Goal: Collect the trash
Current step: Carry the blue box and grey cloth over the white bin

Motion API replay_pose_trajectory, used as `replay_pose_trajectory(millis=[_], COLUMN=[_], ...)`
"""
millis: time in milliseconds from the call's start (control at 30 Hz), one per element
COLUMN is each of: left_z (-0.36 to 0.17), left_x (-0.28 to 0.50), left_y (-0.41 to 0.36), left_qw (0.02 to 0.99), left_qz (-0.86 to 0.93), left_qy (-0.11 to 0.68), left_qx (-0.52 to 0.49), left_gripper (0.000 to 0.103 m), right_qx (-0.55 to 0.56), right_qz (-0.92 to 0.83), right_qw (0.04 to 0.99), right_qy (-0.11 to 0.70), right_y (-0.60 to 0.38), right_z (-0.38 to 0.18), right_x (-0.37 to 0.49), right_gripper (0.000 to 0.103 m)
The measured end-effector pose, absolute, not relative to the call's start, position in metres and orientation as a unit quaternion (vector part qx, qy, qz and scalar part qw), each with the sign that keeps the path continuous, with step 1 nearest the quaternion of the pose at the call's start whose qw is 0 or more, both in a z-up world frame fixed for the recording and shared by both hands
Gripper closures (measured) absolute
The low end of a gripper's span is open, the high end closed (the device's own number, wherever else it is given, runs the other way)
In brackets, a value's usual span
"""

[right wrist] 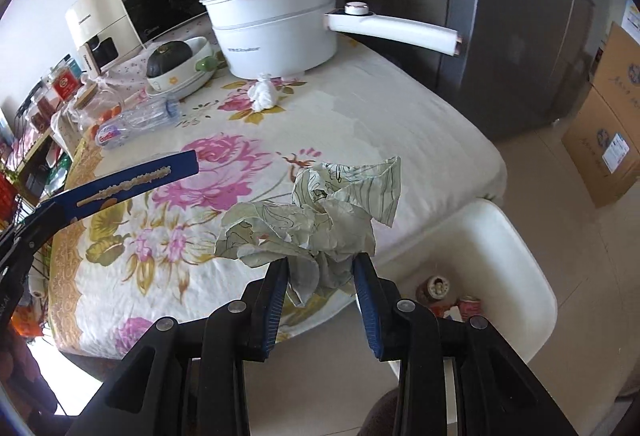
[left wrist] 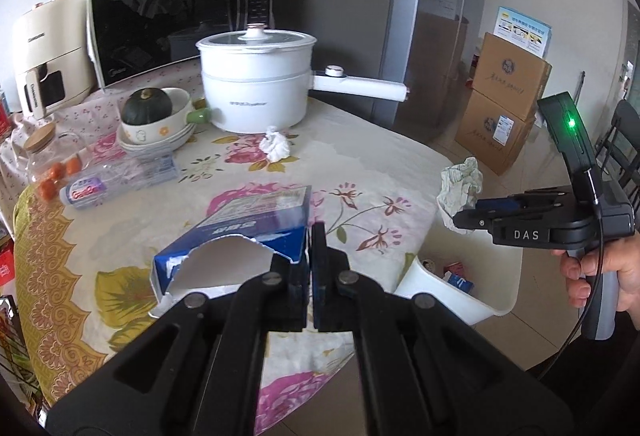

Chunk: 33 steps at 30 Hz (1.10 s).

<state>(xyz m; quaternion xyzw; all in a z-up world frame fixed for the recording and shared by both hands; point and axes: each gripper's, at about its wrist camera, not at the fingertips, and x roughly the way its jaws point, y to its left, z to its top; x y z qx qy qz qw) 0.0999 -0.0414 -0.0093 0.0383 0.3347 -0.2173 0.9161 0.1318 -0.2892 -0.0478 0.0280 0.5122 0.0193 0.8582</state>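
A flowered cloth covers the desk [left wrist: 120, 236]. The white bin [right wrist: 500, 236] beside it is partly hidden. A torn blue box [left wrist: 240, 228] is clamped by the left gripper [left wrist: 310, 256]; crumpled paper [right wrist: 312, 220] is pinched in the right gripper [right wrist: 320, 272]. 1 white tissue [left wrist: 275, 147] lies near the pot [left wrist: 256, 84].

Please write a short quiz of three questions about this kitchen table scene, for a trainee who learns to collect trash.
1. True or false: the right gripper holds the crumpled paper.
2. What does the left gripper hold? A) the torn blue carton B) the plastic bottle C) the white tissue wad
3. Fill in: the white bin stands on the ____, beside the table.

Key
1. True: its fingers pinch the paper.
2. A: shut on the carton's edge.
3. Floor; some trash already lies inside the bin.
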Motion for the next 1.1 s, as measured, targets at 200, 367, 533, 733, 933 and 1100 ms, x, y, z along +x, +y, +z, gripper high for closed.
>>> replay_pose_trajectory(millis=[200,367,533,733,933,1100], left_z=[-0.010,-0.011,-0.018,-0.032,-0.048,-0.048], left_x=[0.098,0.095,0.085,0.073,0.066,0.055], left_y=[-0.096,-0.144,-0.185,-0.214,-0.233,-0.246], left_qw=[0.906,0.892,0.874,0.849,0.827,0.821], left_qz=[-0.259,-0.301,-0.344,-0.384,-0.409,-0.423], left_qy=[0.330,0.329,0.333,0.353,0.375,0.368], left_qx=[0.060,0.072,0.080,0.088,0.093,0.108], left_gripper=[0.102,0.102,0.101,0.101,0.098,0.098], right_qx=[0.050,0.062,0.083,0.103,0.109,0.115], right_qz=[-0.013,-0.037,-0.069,-0.095,-0.110,-0.115], right_qw=[0.856,0.855,0.850,0.843,0.835,0.834], right_qy=[0.514,0.514,0.516,0.520,0.528,0.528], right_y=[-0.335,-0.371,-0.410,-0.440,-0.453,-0.461], right_z=[-0.050,-0.051,-0.053,-0.060,-0.070,-0.070], right_x=[0.120,0.107,0.095,0.087,0.085,0.078], right_gripper=[0.068,0.068,0.067,0.067,0.067,0.067])
